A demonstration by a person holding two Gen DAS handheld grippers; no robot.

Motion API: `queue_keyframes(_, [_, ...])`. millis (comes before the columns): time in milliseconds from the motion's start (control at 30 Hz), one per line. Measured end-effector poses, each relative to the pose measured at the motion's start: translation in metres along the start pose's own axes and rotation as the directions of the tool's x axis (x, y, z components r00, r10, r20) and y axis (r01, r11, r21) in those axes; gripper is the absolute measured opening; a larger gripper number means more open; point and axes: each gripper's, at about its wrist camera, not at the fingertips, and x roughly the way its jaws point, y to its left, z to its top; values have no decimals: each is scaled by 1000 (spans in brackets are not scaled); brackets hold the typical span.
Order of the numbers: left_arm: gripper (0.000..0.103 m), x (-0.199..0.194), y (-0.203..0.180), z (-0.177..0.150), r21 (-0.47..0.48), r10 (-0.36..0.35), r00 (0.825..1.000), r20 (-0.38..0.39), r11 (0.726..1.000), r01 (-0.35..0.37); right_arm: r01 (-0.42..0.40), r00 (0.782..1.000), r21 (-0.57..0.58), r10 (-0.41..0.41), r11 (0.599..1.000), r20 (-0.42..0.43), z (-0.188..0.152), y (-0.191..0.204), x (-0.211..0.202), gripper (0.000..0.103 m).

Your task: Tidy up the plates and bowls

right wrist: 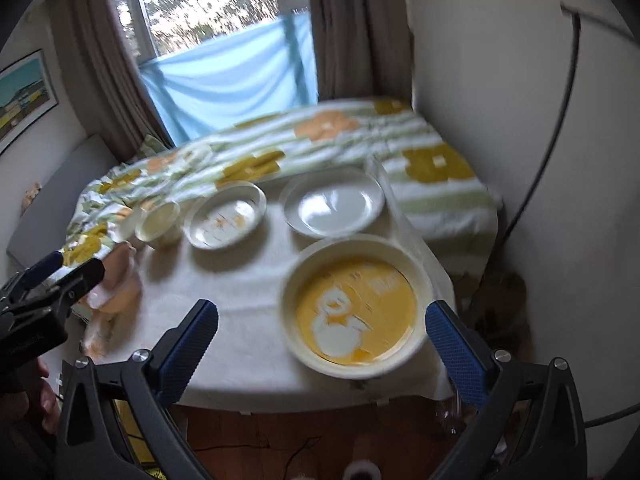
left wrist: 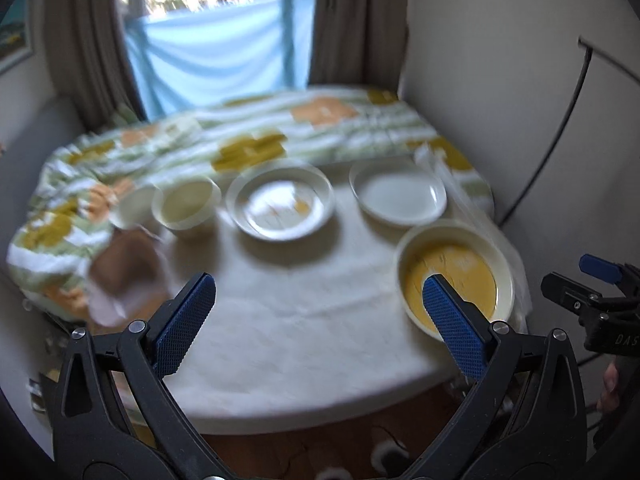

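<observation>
On a table with a white cloth stand a large cream bowl with a yellow bottom, a plain white plate, a patterned shallow plate and a small cream bowl, with another small bowl left of it. My left gripper is open and empty above the near table edge. My right gripper is open and empty, its jaws either side of the large bowl but nearer to me.
A flowered green, orange and white cloth covers the far half of the table. A pink and brown soft item lies at the left edge. A wall with a black cable stands on the right. A window with curtains is behind.
</observation>
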Motion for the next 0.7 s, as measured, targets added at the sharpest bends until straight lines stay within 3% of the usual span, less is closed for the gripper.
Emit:
queue_keyframes(167, [103, 75, -33, -15, -15, -84, 982, -168, 996, 83, -45, 992, 40, 49, 998, -113, -12, -53, 47, 103])
queue_keyframes(267, [103, 115, -52, -25, -30, -131, 960, -247, 991, 127, -121, 981, 87, 133, 989, -142, -19, -79, 69, 103])
queue_keyframes(367, [101, 138, -59, -31, -57, -166, 942, -293, 986, 156, -215, 955, 141, 238, 967, -178, -24, -101, 94, 102])
queue_keyframes(400, [100, 145, -61, -32, -63, -172, 936, -306, 985, 161, -237, 948, 145, 261, 961, -182, -23, -107, 103, 98])
queue_keyframes(500, [85, 166, -67, -36, -75, -182, 923, -339, 983, 166, -294, 926, 139, 318, 946, -205, -22, -115, 121, 77])
queue_keyframes(567, [70, 180, -67, -37, -87, -187, 913, -362, 982, 167, -313, 915, 132, 336, 941, -222, -22, -120, 132, 72])
queue_keyframes(633, [63, 189, -68, -39, -99, -191, 907, -376, 981, 165, -318, 912, 133, 341, 939, -228, -21, -126, 141, 68])
queue_keyframes(700, [52, 197, -68, -41, -115, -197, 900, -388, 980, 165, -328, 907, 134, 351, 935, -233, -19, -130, 147, 56])
